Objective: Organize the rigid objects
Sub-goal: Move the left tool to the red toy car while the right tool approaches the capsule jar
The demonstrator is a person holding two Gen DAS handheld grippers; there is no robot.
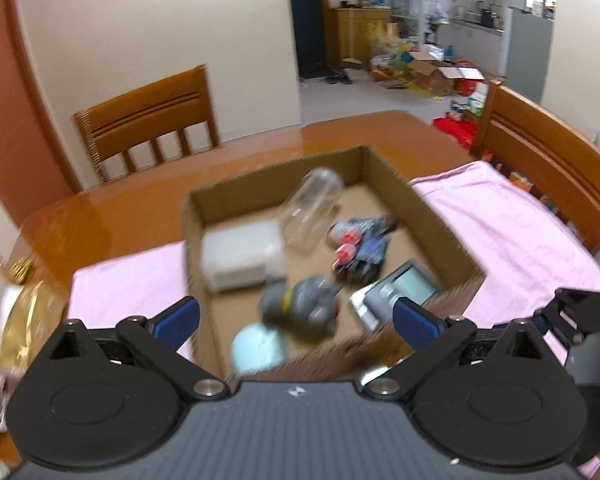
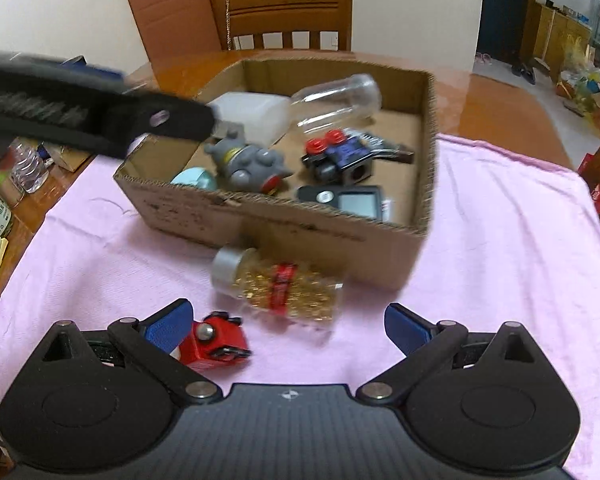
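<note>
A cardboard box [image 2: 292,220] stands on a pink cloth [image 2: 499,260]. In it lie a clear bottle [image 2: 339,100], a white container [image 2: 256,114], a grey toy [image 2: 248,162], a blue-black toy with red wheels [image 2: 343,152], a dark device with a screen [image 2: 347,200] and a pale blue ball [image 2: 194,178]. In front of the box lie a jar of gold beads [image 2: 284,286] and a red toy car [image 2: 216,344]. My right gripper [image 2: 290,326] is open above them, left finger by the car. My left gripper [image 1: 296,318] is open and empty over the box [image 1: 435,216]; it also shows in the right wrist view [image 2: 100,116].
The cloth lies on a wooden table [image 1: 120,216] with chairs at the far side [image 1: 152,120] and the right [image 1: 547,148]. Bottles and small clutter [image 2: 24,168] sit at the table's left edge. A gold packet [image 1: 24,320] lies left of the box.
</note>
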